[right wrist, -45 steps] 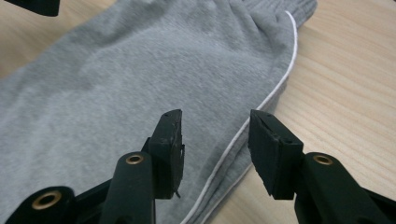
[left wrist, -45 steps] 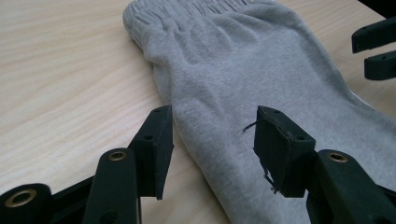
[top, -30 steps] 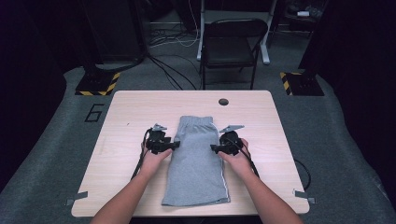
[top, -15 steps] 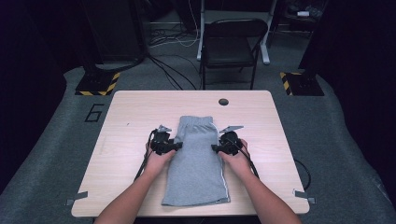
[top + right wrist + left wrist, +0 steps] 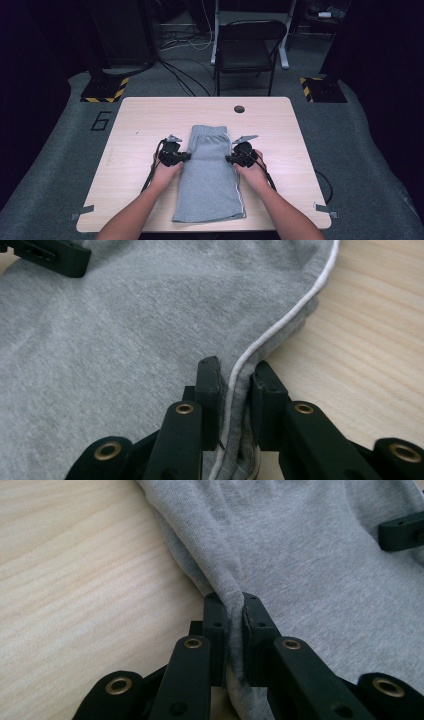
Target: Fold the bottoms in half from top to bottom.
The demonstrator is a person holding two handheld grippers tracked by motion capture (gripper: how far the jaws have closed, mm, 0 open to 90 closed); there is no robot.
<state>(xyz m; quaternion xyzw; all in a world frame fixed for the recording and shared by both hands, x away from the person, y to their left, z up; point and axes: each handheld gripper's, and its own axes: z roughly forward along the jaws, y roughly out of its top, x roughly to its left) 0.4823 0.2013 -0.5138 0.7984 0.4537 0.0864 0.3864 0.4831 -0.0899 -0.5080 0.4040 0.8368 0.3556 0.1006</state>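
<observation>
Dark room, grey carpet, chair [image 5: 250, 47] at 12 o'clock. Wooden worktop [image 5: 140, 125]: grey shorts [image 5: 210, 185] centred, waistband at 12. Left hand-held gripper [image 5: 187, 156] just closed, pinching 9 o'clock edge; right hand-held gripper [image 5: 229, 159] just closed, clamping piped 3 o'clock edge.

A black chair [image 5: 248, 52] stands beyond the wooden table [image 5: 145, 120].

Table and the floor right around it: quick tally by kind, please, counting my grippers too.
Grey shorts: 1, flat on the table
Grippers: 2, left gripper and right gripper, each pinching a side edge of the shorts
Chair: 1
Striped floor bases: 2
Total: 6
</observation>
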